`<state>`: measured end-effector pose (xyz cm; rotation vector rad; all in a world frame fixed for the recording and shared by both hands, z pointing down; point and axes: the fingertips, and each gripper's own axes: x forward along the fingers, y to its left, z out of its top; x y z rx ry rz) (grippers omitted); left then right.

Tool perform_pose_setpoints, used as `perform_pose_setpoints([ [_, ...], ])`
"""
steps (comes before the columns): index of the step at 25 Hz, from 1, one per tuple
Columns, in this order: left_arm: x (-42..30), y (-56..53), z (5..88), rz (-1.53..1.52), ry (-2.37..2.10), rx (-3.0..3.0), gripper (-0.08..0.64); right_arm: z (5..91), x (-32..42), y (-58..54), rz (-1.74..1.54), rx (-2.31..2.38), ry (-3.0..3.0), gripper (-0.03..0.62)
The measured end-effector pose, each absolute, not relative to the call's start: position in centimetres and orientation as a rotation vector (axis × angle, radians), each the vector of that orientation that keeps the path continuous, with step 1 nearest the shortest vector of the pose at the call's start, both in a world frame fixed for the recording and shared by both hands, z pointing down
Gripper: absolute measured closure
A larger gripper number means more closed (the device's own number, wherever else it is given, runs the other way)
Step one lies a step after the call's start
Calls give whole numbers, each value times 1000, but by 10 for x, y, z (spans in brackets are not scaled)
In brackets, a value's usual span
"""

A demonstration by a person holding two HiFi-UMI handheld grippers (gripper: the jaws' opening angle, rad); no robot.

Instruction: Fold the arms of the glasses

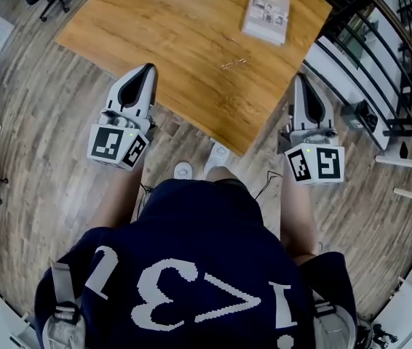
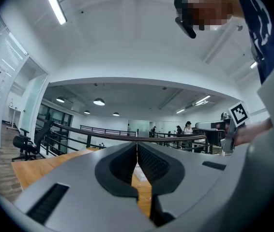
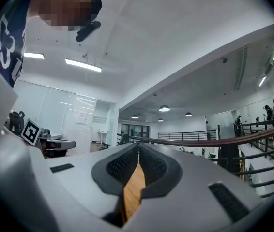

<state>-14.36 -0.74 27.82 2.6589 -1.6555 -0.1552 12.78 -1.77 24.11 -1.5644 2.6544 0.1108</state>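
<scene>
Your left gripper (image 1: 148, 68) hovers with its tips over the table's (image 1: 169, 27) near edge, jaws pressed together on nothing. Your right gripper (image 1: 298, 78) is just off the table's right edge, its jaws likewise closed and empty. The glasses (image 1: 234, 64) lie on the table between the two, nearer the right gripper and untouched. A box (image 1: 266, 15) rests near the table's far corner.

The wooden worktop (image 1: 169, 42) stands on a plank floor (image 1: 38, 144) and carries a flat printed box (image 1: 266, 15) near its far right corner and thin glasses (image 1: 234, 64) lying nearer, apart from it.
</scene>
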Motion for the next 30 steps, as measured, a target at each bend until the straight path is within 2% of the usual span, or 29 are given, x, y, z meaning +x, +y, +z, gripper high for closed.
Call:
perform_pose_setpoints([
  [13, -110, -67, 277, -124, -1805, 2567, 543, 256, 156, -106, 9, -1395, 2720, 563],
  [23, -100, -132, 286, -123, -1637, 2660, 541, 265, 152, -142, 1, -1541, 2699, 561],
  [30, -104, -173, 299, -127, -1537, 2689, 543, 302, 124, -158, 16, -1563, 2856, 561],
])
